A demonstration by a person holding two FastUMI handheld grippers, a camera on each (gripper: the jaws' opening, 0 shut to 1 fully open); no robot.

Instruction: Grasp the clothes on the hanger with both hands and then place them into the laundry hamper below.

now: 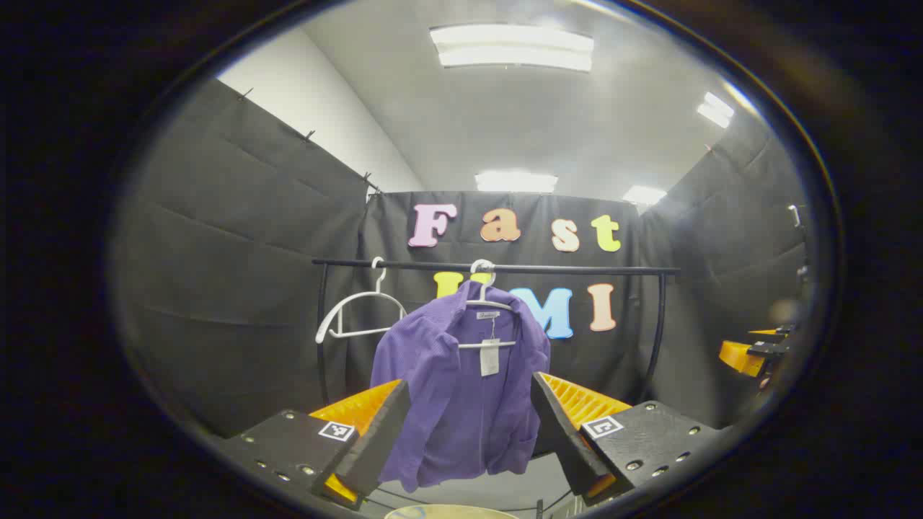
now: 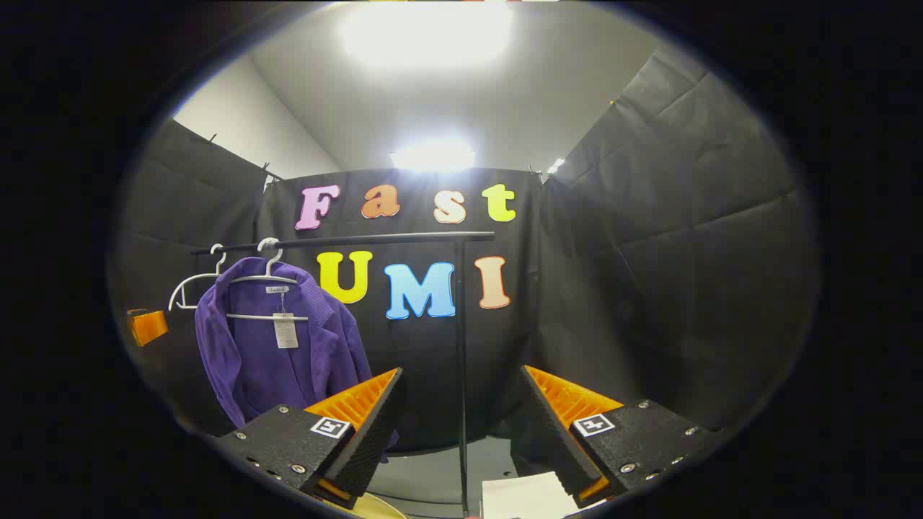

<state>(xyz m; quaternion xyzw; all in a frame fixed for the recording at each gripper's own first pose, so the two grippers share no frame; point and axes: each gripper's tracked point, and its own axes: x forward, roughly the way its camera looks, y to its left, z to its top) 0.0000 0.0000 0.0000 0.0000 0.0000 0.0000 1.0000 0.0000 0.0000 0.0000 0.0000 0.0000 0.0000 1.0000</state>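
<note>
**Grippers apart, purple garment on the rail**

Left gripper [image 1: 465, 425] has its fingers spread wide, nothing between them; past the gap, in the left gripper view, hangs a purple garment [image 1: 461, 389] with a white tag, on a white hanger [image 1: 490, 303] hooked over a black rail [image 1: 577, 269]. An empty white hanger [image 1: 357, 310] hangs just beside it on the rail. At the bottom edge a pale curved rim [image 1: 447, 512] shows, possibly the hamper, though too little is visible to tell. The right gripper [image 2: 461, 425] is also apart and holds nothing. In the right gripper view the garment [image 2: 277, 360] hangs off to the left, and the rail's upright post [image 2: 461, 360] stands between the fingers, farther back.
</note>
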